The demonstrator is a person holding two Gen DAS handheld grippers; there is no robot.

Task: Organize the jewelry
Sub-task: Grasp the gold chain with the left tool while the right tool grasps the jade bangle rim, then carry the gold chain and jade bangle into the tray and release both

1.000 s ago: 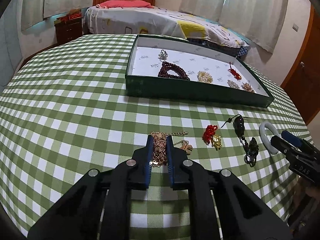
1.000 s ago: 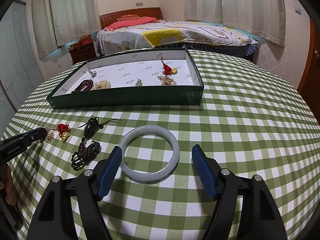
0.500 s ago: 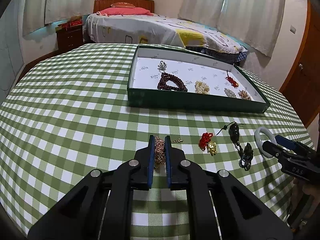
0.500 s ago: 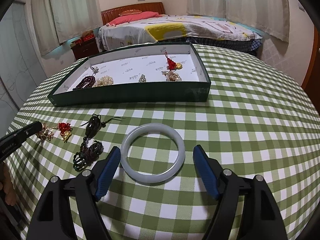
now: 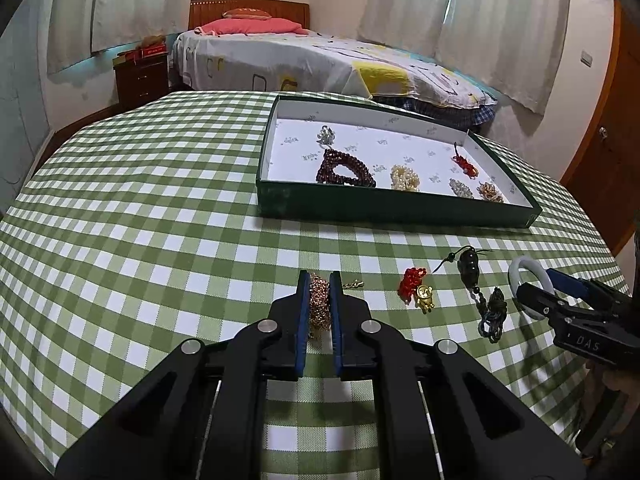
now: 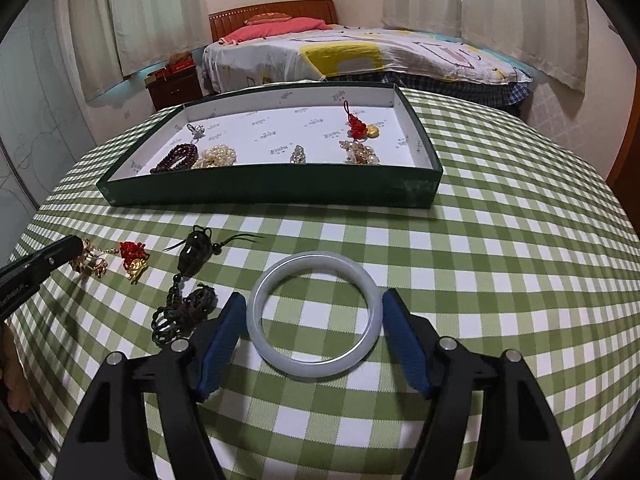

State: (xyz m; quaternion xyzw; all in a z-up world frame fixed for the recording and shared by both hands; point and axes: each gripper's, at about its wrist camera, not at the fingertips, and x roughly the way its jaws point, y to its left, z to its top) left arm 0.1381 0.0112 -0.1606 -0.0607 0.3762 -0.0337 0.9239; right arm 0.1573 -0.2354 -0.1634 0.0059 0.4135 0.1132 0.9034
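Observation:
My left gripper (image 5: 319, 280) is shut on a bunched gold chain (image 5: 319, 307) and holds it just above the green checked tablecloth. My right gripper (image 6: 314, 308) is open, its blue pads on either side of a pale jade bangle (image 6: 314, 316) that lies flat on the cloth. The green tray (image 5: 396, 212) with white lining holds a dark red bead bracelet (image 5: 345, 168), pearls (image 5: 405, 177), a red knot charm (image 5: 464, 162) and small clusters. A red knot with gold charm (image 5: 418, 288) and a dark pendant on cord (image 5: 478, 288) lie between the grippers.
The tray's near wall (image 6: 276, 192) stands beyond the loose pieces. The round table's edge (image 6: 600, 216) curves away on the right. A bed (image 5: 320, 64), a nightstand (image 5: 140, 76) and a wooden door (image 5: 608, 140) lie beyond the table.
My left gripper has closed on the gold chain and lifted it off the cloth. My right gripper has moved forward so that its open pads flank the bangle.

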